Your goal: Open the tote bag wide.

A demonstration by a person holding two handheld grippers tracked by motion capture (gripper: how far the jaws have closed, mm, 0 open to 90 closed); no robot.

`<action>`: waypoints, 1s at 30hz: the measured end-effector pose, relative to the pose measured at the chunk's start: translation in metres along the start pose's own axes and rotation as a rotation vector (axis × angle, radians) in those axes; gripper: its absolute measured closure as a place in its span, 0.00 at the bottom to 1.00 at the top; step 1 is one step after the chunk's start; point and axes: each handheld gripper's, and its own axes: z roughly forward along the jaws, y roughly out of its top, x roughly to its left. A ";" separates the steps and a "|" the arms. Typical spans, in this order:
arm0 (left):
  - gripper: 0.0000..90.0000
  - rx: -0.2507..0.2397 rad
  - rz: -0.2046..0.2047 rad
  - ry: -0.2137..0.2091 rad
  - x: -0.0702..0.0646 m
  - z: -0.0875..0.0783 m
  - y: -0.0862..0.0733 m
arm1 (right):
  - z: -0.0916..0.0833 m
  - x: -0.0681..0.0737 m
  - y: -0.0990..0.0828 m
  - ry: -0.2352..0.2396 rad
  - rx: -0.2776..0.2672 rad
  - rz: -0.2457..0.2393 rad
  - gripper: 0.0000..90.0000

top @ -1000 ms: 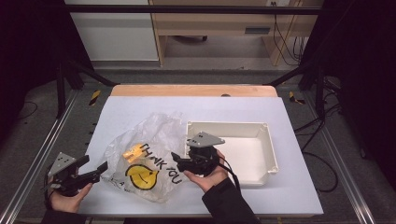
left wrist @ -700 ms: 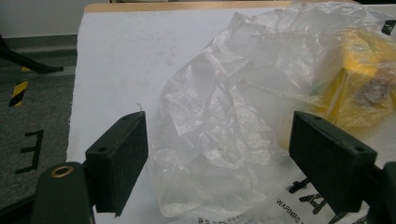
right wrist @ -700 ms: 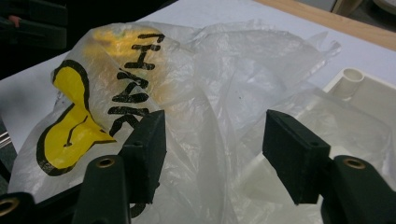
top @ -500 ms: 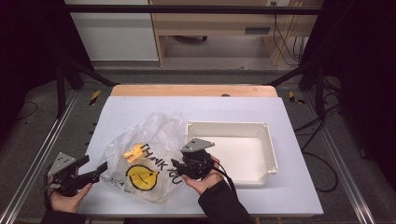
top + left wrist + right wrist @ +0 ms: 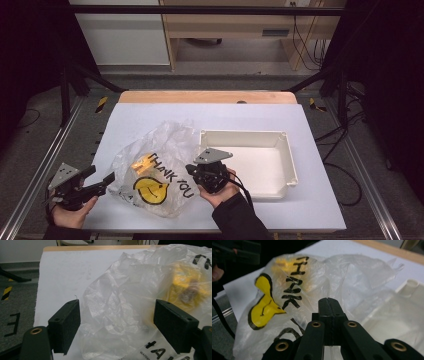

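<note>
A crumpled clear plastic bag (image 5: 155, 170) printed with "THANK YOU" and a yellow smiley lies on the white table. A yellow object (image 5: 141, 162) shows through it (image 5: 190, 287). My right gripper (image 5: 190, 169) is at the bag's right edge. Its jaws have just been closing and now meet, with the bag's film (image 5: 294, 285) pinched at the tips of the right gripper (image 5: 328, 301). My left gripper (image 5: 100, 176) rests at the bag's left edge. In the left gripper view it (image 5: 116, 312) stands open with the bag (image 5: 120, 302) between the pads, which do not press on it.
A shallow white tray (image 5: 250, 135) sits just right of the bag, its corner (image 5: 412, 285) close beside my right gripper. The table's wooden far edge (image 5: 205, 96) and metal side rails (image 5: 40, 170) border the white surface.
My right gripper has shifted left to the bag's edge and its jaws have closed together. The left gripper has stayed where it was.
</note>
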 end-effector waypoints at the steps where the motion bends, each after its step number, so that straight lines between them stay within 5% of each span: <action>1: 0.24 -0.006 0.002 -0.004 -0.001 -0.001 0.001 | -0.002 0.002 0.002 -0.001 -0.024 -0.006 1.00; 6: 0.25 -0.044 0.029 -0.029 -0.014 -0.008 0.013 | -0.011 0.009 0.013 0.019 -0.122 -0.036 1.00; 14: 0.26 -0.076 0.065 -0.092 -0.042 -0.013 0.032 | -0.009 0.020 0.028 0.030 -0.177 -0.066 1.00; 25: 0.27 -0.015 0.197 -0.183 -0.091 0.000 0.052 | -0.003 0.035 0.044 0.042 -0.227 -0.094 1.00; 30: 0.46 0.022 0.228 -0.187 -0.103 0.011 0.053 | -0.002 0.046 0.053 0.064 -0.253 -0.116 1.00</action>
